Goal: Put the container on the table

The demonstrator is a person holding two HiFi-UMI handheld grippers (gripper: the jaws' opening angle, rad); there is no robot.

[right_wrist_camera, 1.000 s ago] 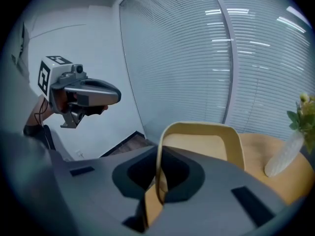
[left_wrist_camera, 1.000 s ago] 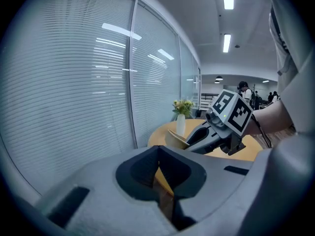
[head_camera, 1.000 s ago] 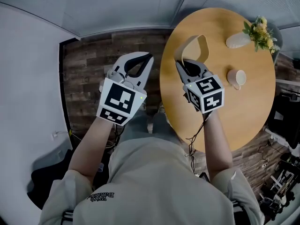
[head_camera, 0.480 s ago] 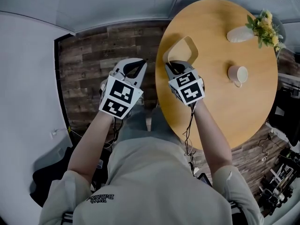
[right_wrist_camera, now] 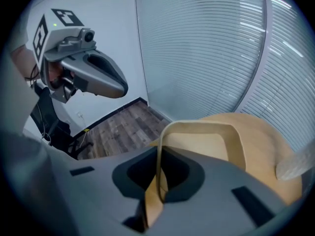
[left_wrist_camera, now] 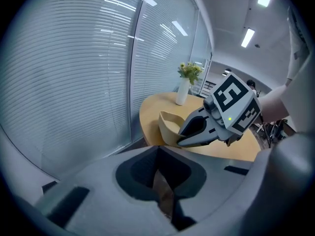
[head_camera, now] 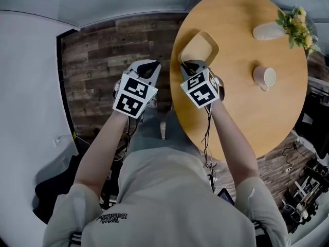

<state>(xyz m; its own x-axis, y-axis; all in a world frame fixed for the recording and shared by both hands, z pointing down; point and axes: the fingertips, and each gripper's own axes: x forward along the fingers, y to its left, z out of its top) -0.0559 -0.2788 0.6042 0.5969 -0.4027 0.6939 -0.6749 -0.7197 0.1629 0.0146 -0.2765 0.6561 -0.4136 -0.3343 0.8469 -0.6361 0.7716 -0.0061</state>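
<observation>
Right gripper [head_camera: 191, 64]: jaws pressed onto the near wall of the tan container [head_camera: 199, 48], which runs up between them in the right gripper view, with one jaw inside the rim and one outside. The container is an open, rounded-square tub, empty, standing upright. In the head view it sits at the 10 o'clock edge of the round wooden table [head_camera: 247, 117], just inside the rim. No view settles whether its base touches the tabletop. Left gripper [head_camera: 152, 64]: jaws brought together with nothing between them; only a sliver of floor shows through the slit in the left gripper view. It hangs at 9 o'clock of the right gripper, beside it but apart, off the table and above the dark plank floor [head_camera: 97, 55]. Each gripper is carried on one of the person's forearms, cube with square markers uppermost. On the table, a white vase [head_camera: 268, 31] stands near the 1 o'clock edge, holding yellow flowers [head_camera: 299, 25]. A pale mug [head_camera: 265, 77] stands toward 3 o'clock of the table's centre, well apart from the container. Slatted blinds [left_wrist_camera: 74, 73] line the wall past the table.
</observation>
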